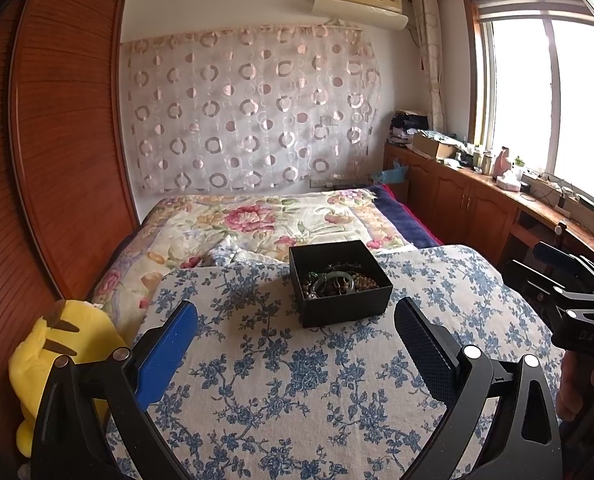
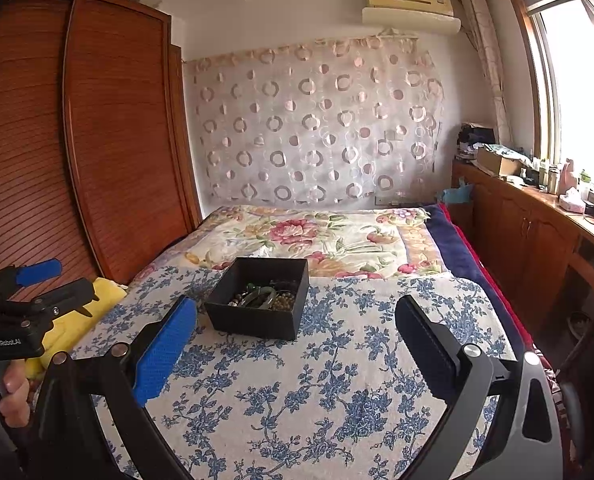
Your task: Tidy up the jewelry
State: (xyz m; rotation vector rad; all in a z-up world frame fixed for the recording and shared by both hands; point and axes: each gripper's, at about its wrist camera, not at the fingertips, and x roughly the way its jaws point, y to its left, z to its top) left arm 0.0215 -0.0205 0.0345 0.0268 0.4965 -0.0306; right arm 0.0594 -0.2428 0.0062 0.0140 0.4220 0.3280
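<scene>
Two wrist views over a bed, facing its head.
Left view sits left, right view right; both share the nearby box (image 1: 339,282) (image 2: 259,298) and curtain (image 1: 249,108) (image 2: 317,124).

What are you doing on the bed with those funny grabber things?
A person holds a grabber in each hand above the blue-flowered blanket. The left gripper and the right gripper are both open and empty. Ahead of them sits a black box with beads and a green bangle inside. Nothing has been picked up.

A bed (image 1: 477,280) in blue-flowered cloth carries an open black box (image 1: 339,282) of jewelry.
</scene>
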